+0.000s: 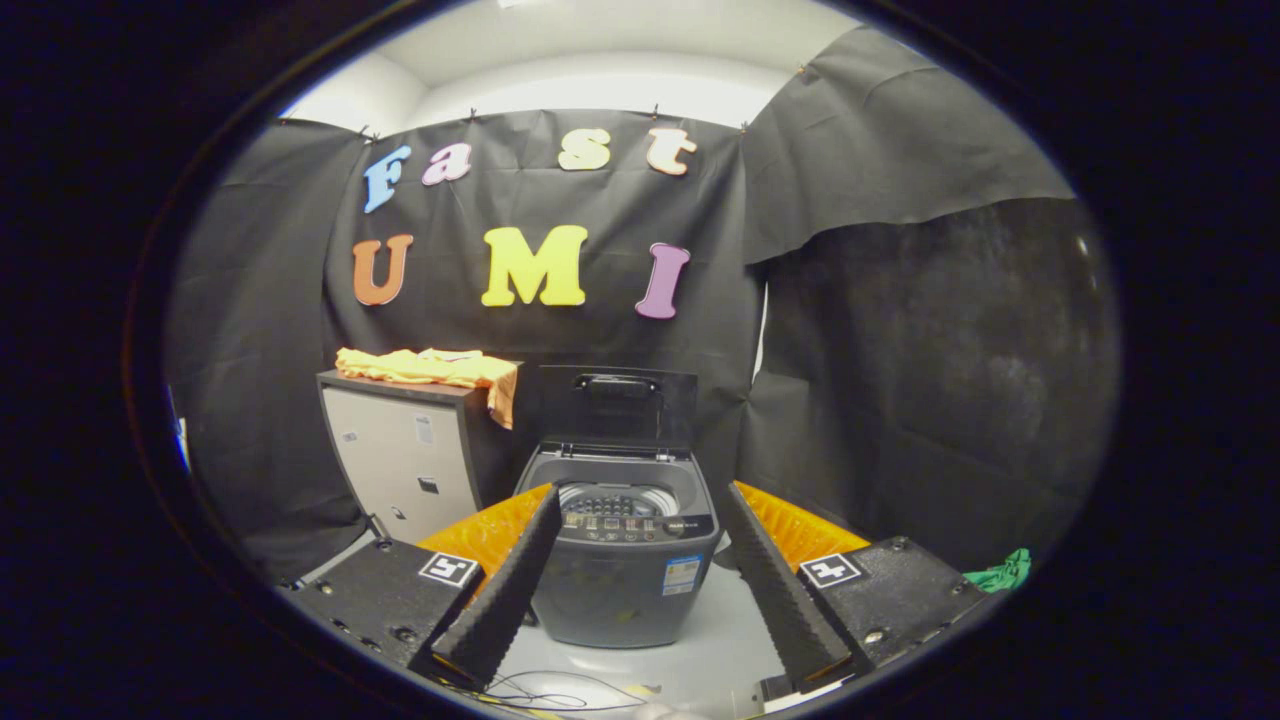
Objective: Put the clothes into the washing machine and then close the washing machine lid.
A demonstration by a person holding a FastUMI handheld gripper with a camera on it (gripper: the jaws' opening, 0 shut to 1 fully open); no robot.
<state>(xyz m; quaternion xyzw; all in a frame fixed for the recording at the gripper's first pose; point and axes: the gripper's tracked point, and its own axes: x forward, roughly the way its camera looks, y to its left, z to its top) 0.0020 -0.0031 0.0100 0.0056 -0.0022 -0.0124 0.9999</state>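
Orange clothes, dark grey washing machine

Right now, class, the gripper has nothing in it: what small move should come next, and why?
Probably swing the gripper toward the orange clothes lying on the cabinet beside the washing machine. The fingers stand open and empty, the machine's lid is already raised, and the drum looks empty, so fetching the clothes seems the first step.
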